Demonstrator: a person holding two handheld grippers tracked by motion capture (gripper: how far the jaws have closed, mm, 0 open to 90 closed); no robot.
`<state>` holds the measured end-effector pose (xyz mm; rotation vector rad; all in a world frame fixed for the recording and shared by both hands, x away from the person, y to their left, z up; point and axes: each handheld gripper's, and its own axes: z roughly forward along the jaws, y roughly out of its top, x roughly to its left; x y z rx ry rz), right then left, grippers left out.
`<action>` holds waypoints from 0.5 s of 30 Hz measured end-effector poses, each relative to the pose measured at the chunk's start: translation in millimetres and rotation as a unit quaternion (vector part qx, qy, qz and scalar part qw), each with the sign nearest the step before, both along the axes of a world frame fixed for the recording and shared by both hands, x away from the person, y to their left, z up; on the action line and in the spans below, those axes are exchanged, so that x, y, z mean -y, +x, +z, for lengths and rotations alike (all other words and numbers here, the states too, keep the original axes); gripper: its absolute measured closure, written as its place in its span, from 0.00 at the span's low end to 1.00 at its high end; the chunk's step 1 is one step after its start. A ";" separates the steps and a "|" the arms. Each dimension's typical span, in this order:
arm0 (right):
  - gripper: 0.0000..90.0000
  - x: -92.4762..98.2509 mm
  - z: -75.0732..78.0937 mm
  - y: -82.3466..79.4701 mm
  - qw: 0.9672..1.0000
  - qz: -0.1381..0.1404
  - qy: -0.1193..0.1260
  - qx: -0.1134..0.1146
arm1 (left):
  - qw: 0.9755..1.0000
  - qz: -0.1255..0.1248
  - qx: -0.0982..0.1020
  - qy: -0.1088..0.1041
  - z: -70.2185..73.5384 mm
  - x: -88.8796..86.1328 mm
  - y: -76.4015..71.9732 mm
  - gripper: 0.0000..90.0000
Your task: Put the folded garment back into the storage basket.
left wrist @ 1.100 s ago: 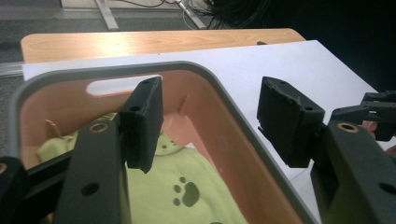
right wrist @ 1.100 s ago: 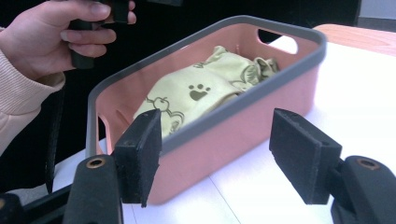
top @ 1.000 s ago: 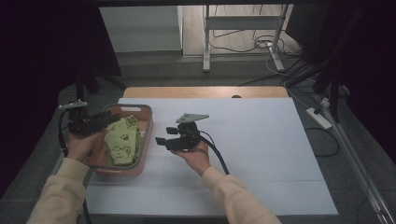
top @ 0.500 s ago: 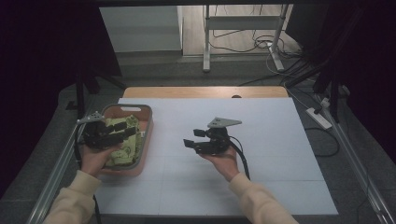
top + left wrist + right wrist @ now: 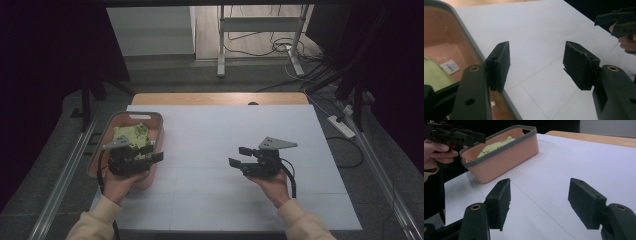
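Hovering over the near rim of the bin [image 5: 131,117], the left gripper [image 5: 154,153] has its jaws wide apart, nothing between them; bare white bench [image 5: 215,130] shows through the gap in the left gripper view. Its jaws point right across the bench, toward the other hand. Right gripper [image 5: 240,156] held above open bench, right of centre, well apart from the bin; jaws wide, nothing in them, pointing left toward the bin.

Bin: salmon-pink plastic with a grey rim, at the left edge of the bench. Inside lies a yellow-green cloth [image 5: 131,134], crumpled, partly hidden by the left gripper in the high view. In the left gripper view a small white label [image 5: 450,66] sits on the bin's inner floor, beside the cloth. In the right gripper view the bin's long side wall faces the camera, with the cloth heaped just above rim level.

Between the two grippers: flat white surface with faint seam lines, no obstacles. A strip of wood edge [image 5: 220,98] shows at the far side of the bench.

Surroundings: metal rails run along both sides of the bench. Beyond the far edge, a stand [image 5: 260,30] with cables on the floor. A power strip [image 5: 341,126] lies on the floor off the right side. Dark curtains left and right.
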<state>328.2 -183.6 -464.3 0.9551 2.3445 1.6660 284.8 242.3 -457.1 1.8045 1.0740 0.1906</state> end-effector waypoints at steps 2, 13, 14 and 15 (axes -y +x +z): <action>0.39 11.8 -1.2 -3.9 1.000 -0.005 -0.004 0.000 | 1.000 -0.005 0.000 0.004 -3.0 4.8 -3.7 0.43; 0.39 70.4 -12.9 -22.9 0.999 -0.039 -0.022 -0.006 | 0.999 -0.035 -0.006 0.007 -16.8 24.9 -14.0 0.42; 0.39 76.2 -13.6 -25.0 0.999 -0.044 -0.024 -0.006 | 0.999 -0.037 -0.006 0.008 -17.5 26.1 -14.7 0.42; 0.39 80.5 -14.3 -26.4 0.999 -0.047 -0.024 -0.004 | 0.999 -0.037 -0.007 0.009 -18.3 27.3 -15.4 0.42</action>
